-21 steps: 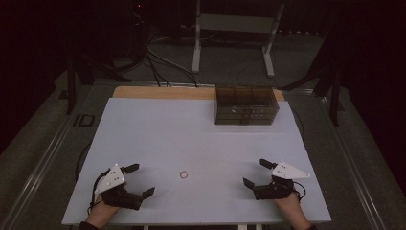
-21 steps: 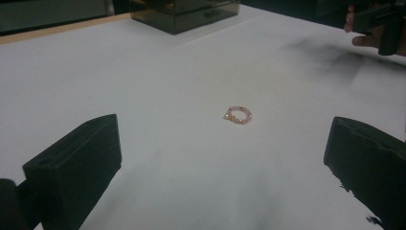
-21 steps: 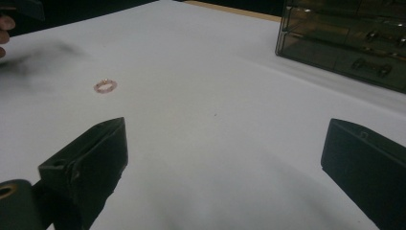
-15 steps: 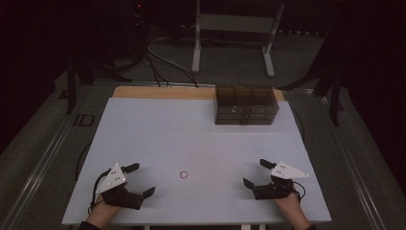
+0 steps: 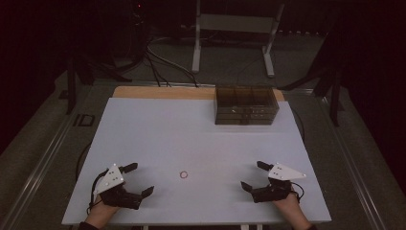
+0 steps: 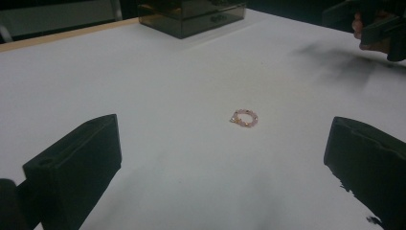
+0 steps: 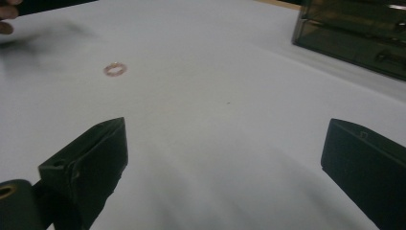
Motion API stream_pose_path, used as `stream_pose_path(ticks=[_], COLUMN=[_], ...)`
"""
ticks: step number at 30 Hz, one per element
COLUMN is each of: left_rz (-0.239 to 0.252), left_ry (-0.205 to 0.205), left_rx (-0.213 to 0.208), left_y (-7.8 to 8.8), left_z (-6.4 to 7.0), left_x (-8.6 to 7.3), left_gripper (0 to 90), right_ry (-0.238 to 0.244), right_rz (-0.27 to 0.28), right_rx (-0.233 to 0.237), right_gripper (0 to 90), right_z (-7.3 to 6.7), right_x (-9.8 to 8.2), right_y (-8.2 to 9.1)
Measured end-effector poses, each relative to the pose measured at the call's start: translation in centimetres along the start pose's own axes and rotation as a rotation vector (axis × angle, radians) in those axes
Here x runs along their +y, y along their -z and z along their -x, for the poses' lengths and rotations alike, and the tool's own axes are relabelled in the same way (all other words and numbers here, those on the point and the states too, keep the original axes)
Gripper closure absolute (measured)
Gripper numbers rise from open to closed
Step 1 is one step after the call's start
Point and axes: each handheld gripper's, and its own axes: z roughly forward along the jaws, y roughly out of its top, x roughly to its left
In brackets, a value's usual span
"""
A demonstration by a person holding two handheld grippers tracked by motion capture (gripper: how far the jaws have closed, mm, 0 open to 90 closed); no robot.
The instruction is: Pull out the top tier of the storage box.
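Nearest the person, the left claw point(image 5: 135, 179) and the right claw point(image 5: 254, 176) rest low at the near edge of the white tabletop point(image 5: 191, 134), each with its jaws spread wide and nothing between them. Between the two, a little closer to the left one, lies the small pink beaded ring point(image 5: 183, 174), flat on the tabletop and apart from both claws (in the left gripper view it sits just ahead of the jaws, slightly right of centre). To pick it up well, I judge the left claw should come in low, straddle the ring with one pad on each side, and close gently so the beads do not skid away. Far off at the back right stands the dark drawer box point(image 5: 246, 105), its drawers seemingly closed.
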Motion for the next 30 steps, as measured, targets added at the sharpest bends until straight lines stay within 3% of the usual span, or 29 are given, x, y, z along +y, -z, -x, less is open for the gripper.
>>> stream_pose_path(ticks=[7, 15, 20, 25, 30], left_rz=[0.030, 0.015, 0.012, 0.019, 0.017], left_ry=[0.006, 0.019, 0.005, 0.032, 0.024], left_rx=[0.013, 0.003, 0.014, -0.003, 0.003], left_y=[0.9, 0.6, 0.7, 0.8, 0.7], left_z=[0.1, 0.0, 0.1, 0.1, 0.1], left_x=[-0.1, -0.2, -0.3, -0.2, -0.1], left_gripper=[0.0, 0.0, 0.0, 0.0, 0.0], right_ry=[-0.012, -0.007, 0.008, 0.028, 0.037], right_rz=[-0.017, -0.014, 0.000, 0.005, 0.021], right_rx=[0.034, 0.053, 0.033, 0.044, 0.042], right_gripper=[2.4, 2.4, 2.4, 2.4, 2.4], right_z=[-0.3, -0.3, -0.5, -1.0, -1.4], right_x=[0.1, 0.2, 0.6, 1.3, 2.2], right_y=[-0.6, -0.4, -0.3, -0.4, -0.1])
